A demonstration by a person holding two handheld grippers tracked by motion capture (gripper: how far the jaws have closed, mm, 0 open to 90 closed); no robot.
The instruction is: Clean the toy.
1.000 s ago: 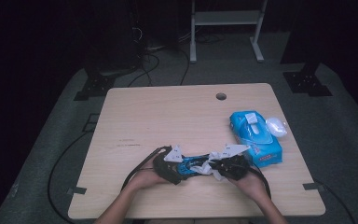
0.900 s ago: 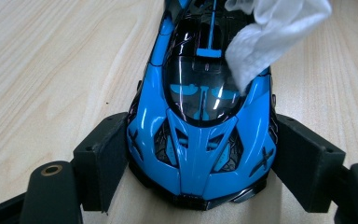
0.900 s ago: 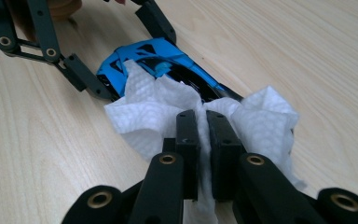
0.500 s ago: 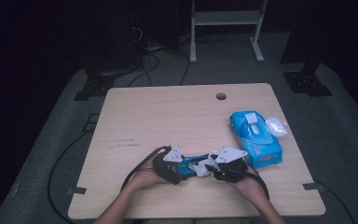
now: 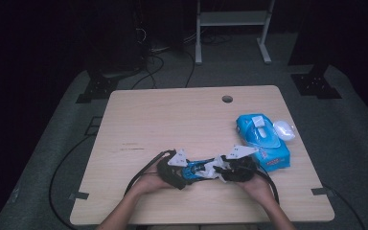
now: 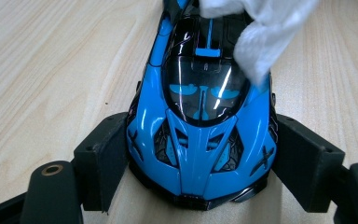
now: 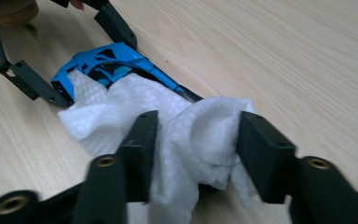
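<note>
A blue and black toy car [image 6: 200, 121] lies on the wooden table [image 5: 172, 124] near its front edge. My left gripper [image 6: 200, 168] is shut on the car's nose, one jaw on each flank. The car [image 5: 197, 169] sits between both hands in the high view. My right gripper [image 7: 193, 144] is shut on a crumpled white wipe [image 7: 186, 126], pressed onto the car's rear [image 7: 107, 63]. The wipe [image 6: 261, 32] covers the car's back end in the left gripper view. In the high view the left gripper [image 5: 179, 170] and right gripper [image 5: 227, 168] face each other.
A blue pack of wipes [image 5: 262, 140] lies at the right of the table, with a white object [image 5: 283, 129] beside it. A round cable hole [image 5: 227, 99] is near the far edge. Cables trail off the front left. A white stand [image 5: 232, 19] is behind the table.
The right gripper with the wipe has moved left along the car toward the left gripper. The left gripper and car have stayed put.
</note>
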